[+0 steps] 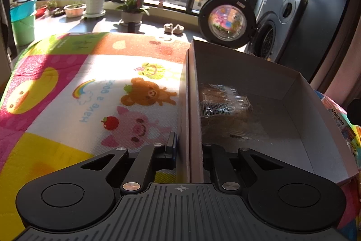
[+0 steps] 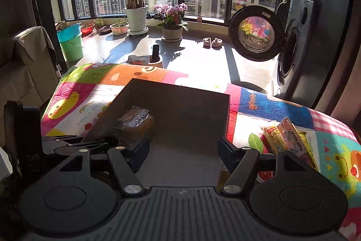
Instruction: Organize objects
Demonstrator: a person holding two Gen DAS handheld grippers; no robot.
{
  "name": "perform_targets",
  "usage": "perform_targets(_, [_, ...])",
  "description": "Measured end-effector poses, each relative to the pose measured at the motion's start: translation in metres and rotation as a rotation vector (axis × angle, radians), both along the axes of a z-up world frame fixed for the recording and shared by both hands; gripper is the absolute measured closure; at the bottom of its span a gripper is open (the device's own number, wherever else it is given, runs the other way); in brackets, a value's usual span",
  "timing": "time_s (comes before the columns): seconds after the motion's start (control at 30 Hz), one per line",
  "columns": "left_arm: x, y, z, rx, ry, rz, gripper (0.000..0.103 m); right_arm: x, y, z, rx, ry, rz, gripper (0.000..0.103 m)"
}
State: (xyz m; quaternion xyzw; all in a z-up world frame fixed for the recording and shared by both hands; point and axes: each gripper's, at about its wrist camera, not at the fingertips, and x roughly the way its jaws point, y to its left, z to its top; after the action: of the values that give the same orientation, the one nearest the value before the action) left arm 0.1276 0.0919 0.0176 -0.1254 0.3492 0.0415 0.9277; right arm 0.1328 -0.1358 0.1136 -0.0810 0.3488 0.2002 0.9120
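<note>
We see a bright cartoon play mat carrying an open cardboard box. Our left hand-held gripper is clamped on the box's left wall, one finger outside against the mat, the other inside. Within the box, close to that left wall and toward the far end, lies a wrapped pastry packet, the only thing in there that we can make out.

From the right wrist view, our right hand-held gripper hangs over the near part of the box with its jaws spread wide and nothing between them. The packet sits just beyond its left finger. To the right, outside the box near the mat's right edge, a pile of snack packs marked "Volcano" rests on the mat.

Past the mat's far edge stand potted plants, a pair of slippers and a washing machine with its round door swung open.
</note>
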Motion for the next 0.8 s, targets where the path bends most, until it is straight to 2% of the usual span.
perform_targets(0.1, [0.000, 0.000, 0.000, -0.003, 0.000, 0.002, 0.090, -0.029, -0.024, -0.016, -0.073, -0.013, 0.017, 0.030])
perform_targets(0.27, [0.001, 0.000, 0.001, -0.003, 0.008, 0.006, 0.090, -0.054, -0.036, -0.043, -0.120, 0.017, 0.068, 0.030])
perform_targets(0.47, [0.007, -0.001, 0.002, -0.006, 0.020, 0.008, 0.090, -0.040, -0.022, -0.065, -0.121, 0.009, 0.058, 0.030])
perform_targets(0.63, [0.017, 0.006, 0.001, -0.059, 0.024, 0.020, 0.090, -0.026, -0.016, -0.069, -0.116, -0.009, 0.034, 0.030])
perform_targets(0.8, [0.016, 0.001, -0.001, -0.038, 0.005, 0.023, 0.091, -0.042, -0.036, -0.065, -0.172, -0.046, 0.003, 0.030])
